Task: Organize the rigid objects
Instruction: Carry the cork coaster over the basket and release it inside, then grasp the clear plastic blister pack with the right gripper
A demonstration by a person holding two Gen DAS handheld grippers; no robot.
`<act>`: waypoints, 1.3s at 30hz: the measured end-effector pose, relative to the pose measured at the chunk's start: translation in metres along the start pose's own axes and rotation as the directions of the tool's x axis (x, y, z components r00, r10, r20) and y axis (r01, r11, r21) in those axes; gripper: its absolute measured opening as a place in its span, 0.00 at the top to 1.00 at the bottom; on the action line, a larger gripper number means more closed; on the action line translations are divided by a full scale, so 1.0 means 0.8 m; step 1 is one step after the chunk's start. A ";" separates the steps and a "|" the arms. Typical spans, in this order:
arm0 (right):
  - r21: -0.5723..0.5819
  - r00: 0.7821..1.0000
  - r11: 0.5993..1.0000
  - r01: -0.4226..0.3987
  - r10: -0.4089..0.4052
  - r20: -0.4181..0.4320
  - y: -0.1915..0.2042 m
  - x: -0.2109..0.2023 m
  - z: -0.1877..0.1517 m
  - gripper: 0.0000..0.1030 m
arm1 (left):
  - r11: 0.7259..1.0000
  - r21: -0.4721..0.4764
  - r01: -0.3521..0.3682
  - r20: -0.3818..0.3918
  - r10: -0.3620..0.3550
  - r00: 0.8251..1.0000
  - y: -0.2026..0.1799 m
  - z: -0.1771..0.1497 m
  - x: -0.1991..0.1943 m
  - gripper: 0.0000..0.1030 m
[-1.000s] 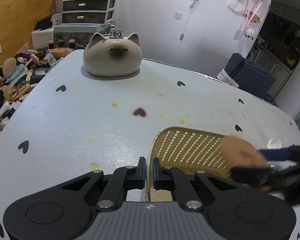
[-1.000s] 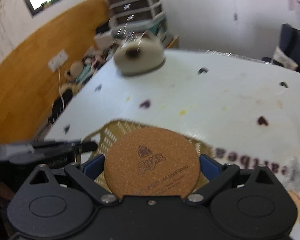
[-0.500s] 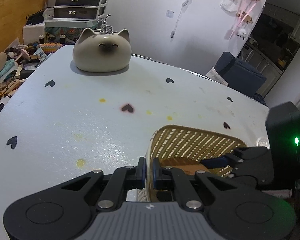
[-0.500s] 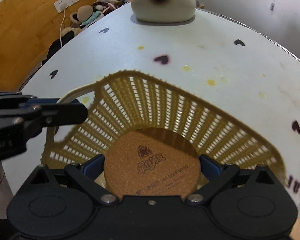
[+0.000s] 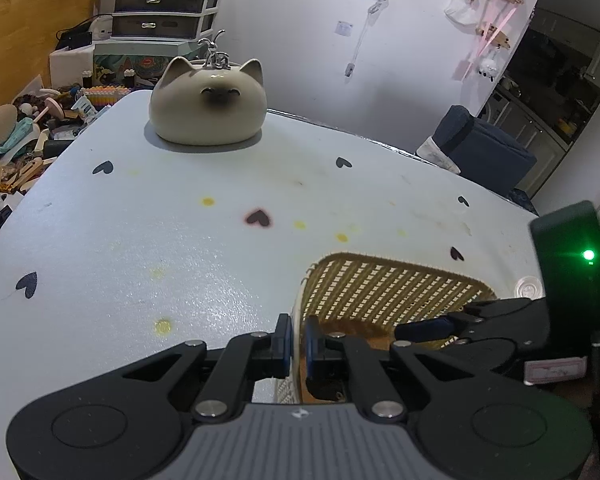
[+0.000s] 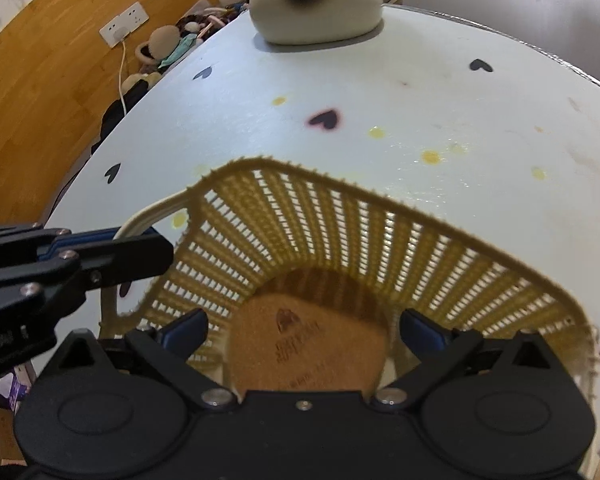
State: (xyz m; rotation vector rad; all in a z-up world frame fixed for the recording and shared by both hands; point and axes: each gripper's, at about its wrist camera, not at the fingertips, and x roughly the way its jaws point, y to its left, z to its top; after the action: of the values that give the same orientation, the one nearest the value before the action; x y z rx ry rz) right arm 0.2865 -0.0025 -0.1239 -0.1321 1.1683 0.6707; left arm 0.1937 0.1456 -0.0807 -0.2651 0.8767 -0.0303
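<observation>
Pinching basket [image 5: 384,292] rim, left hand-held gripper [image 5: 298,340], right hand-held gripper [image 6: 304,326] spread wide, cork coaster [image 6: 308,348] loose between.

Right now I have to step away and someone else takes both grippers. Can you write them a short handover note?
Left gripper: jaws shut on the near-left rim of the tan woven plastic basket, steadying it on the white heart-print table.
Right gripper: jaws open, inside the basket.
Round cork coaster: free between the open jaws, in the basket.
Done: coaster is in.
Left: back the right gripper out, then release the rim.
</observation>
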 end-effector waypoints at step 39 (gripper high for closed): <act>0.478 0.849 0.836 0.270 -0.441 0.292 -0.151 -0.194 -0.127 0.00 | 1.000 -0.006 -0.004 0.022 0.004 1.000 0.000 0.001 -0.005 0.94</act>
State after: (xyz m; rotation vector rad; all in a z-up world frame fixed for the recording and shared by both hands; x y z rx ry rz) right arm 0.2365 -0.2076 -0.0578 0.1425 0.8381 0.0805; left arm 0.1916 0.1464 -0.0772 -0.2690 0.8551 -0.0209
